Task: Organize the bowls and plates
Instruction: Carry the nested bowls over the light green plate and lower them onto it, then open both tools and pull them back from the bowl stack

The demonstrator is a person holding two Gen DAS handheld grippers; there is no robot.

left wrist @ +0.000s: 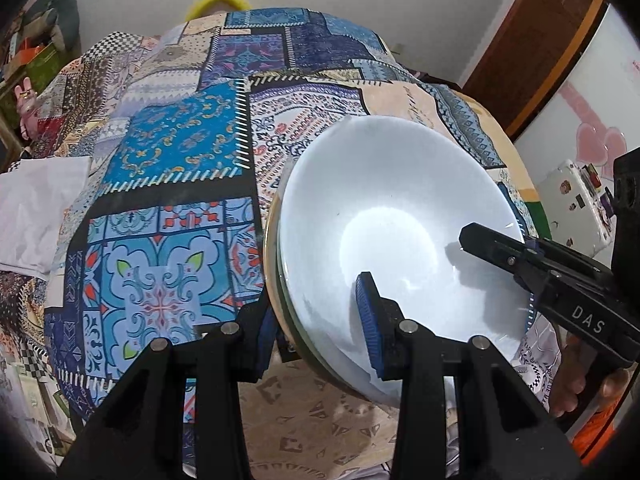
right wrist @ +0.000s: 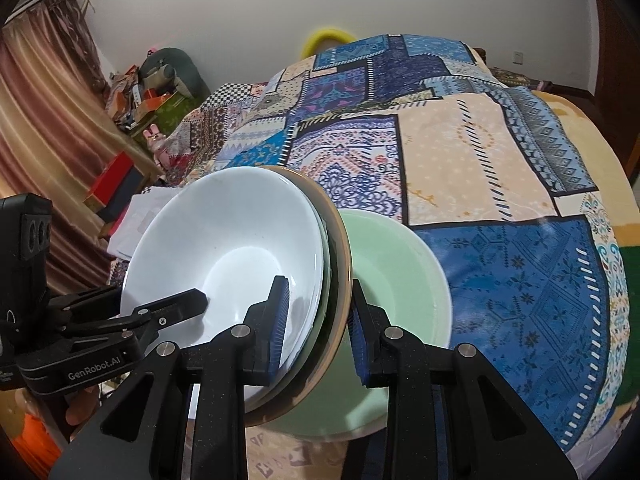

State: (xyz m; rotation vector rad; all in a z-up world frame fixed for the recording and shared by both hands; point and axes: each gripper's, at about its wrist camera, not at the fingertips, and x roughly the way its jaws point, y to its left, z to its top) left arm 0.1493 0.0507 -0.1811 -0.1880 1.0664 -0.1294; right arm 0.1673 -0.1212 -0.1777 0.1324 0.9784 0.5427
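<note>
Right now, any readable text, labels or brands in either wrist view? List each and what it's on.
"DAS": white letters on the right gripper body, left wrist view.
"GenRobot.AI": white letters on the left gripper body, right wrist view.
Stickers on the white appliance: too small to read.

Bed [right wrist: 500,168] w/ patchwork cover carried the items. Green bowl [right wrist: 400,264] sat on it at 6 o'clock; white paper [left wrist: 36,216] lay at 9.

"das" on right hand-held gripper [left wrist: 496,258], "genrobot.ai" on left hand-held gripper [right wrist: 188,304]
</note>
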